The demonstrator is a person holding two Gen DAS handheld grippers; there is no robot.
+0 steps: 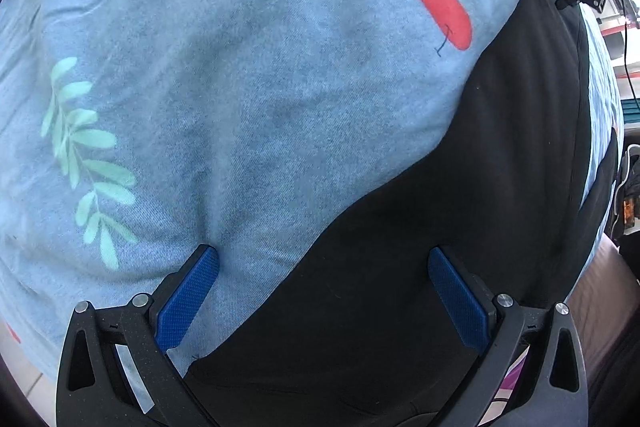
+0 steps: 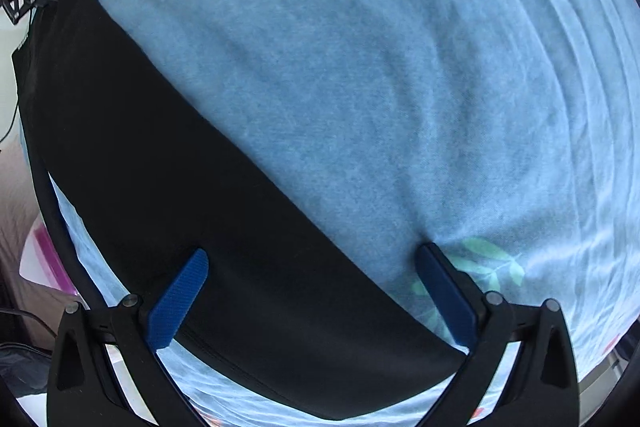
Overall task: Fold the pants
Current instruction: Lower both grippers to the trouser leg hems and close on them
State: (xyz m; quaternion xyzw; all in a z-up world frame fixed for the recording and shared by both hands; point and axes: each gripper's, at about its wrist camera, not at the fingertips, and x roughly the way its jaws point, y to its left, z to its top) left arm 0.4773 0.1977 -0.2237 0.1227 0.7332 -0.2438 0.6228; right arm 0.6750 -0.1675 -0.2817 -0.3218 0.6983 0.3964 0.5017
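Honestly, your left gripper (image 1: 323, 291) gapes wide, straddling the black pants (image 1: 460, 227) edge; clamp now and you'll snag the blue sheet (image 1: 240, 87) too. Right gripper (image 2: 312, 291) is spread open the same way, pants (image 2: 160, 155) running ahead-left of it. Black-on-black hides any folds or seams, and both ends are cut off.

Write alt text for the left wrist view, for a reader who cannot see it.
The open left tool hovers close over black pants lying on a light blue sheet, its blue fingers straddling the pants' edge. The sheet shows a red oval print and a green leaf print.
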